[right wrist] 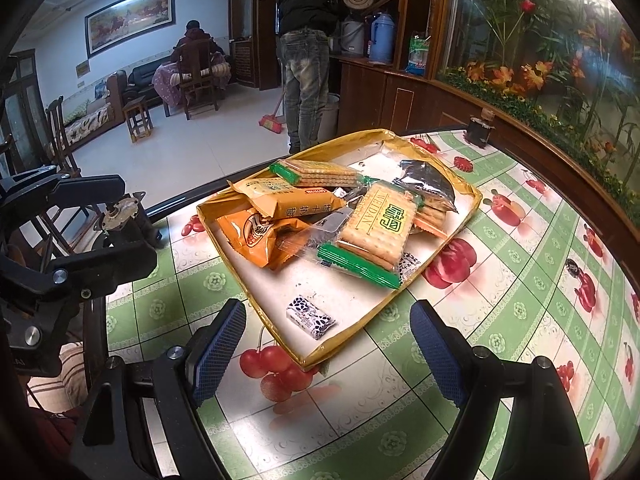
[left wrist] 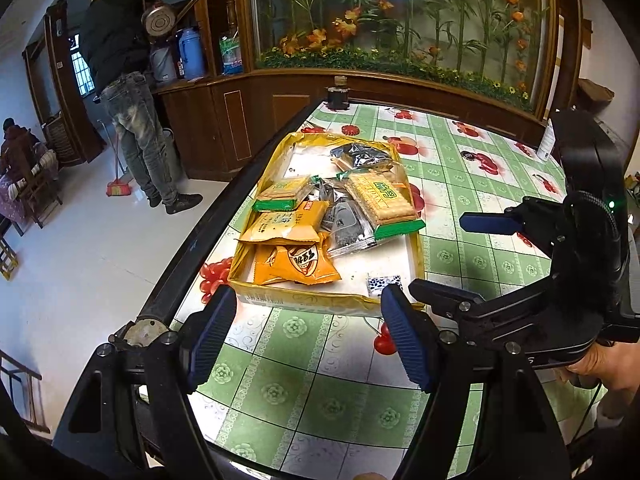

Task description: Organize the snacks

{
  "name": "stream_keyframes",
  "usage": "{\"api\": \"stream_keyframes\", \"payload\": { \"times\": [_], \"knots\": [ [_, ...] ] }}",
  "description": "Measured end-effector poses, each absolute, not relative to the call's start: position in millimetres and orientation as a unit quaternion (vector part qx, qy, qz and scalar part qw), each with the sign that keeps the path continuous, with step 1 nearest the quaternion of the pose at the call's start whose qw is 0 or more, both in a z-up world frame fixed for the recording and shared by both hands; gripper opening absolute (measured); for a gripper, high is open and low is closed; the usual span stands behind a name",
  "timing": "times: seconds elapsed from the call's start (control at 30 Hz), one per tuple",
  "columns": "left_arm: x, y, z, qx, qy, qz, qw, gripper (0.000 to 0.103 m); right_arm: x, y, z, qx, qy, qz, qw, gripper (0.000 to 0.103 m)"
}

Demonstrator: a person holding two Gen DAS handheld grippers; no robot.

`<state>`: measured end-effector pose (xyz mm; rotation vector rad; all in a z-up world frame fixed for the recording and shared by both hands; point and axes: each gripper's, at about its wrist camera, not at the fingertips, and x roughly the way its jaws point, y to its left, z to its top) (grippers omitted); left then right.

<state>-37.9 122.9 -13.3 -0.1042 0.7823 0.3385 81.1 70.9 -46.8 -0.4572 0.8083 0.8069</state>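
Yellow tray on counter: cracker packs, orange snack bags, one small wrapped candy. Left claw and right claw: both wide open, empty, touching nothing.

I see glossy plastic snack wrappers in a shiny yellow card tray, slick oilcloth table cover, ribbed rubbery blue pads, polished wood cabinet.
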Motion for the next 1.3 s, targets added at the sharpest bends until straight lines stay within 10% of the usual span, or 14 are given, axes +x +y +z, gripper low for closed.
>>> {"api": "stream_keyframes", "payload": {
  "times": [1.3],
  "knots": [
    [4, 77, -24, -0.078, 0.414, 0.038, 0.906, 0.075, 100, 12, -65, -0.204, 0.427, 0.314, 0.823, 0.086]
  ]
}}
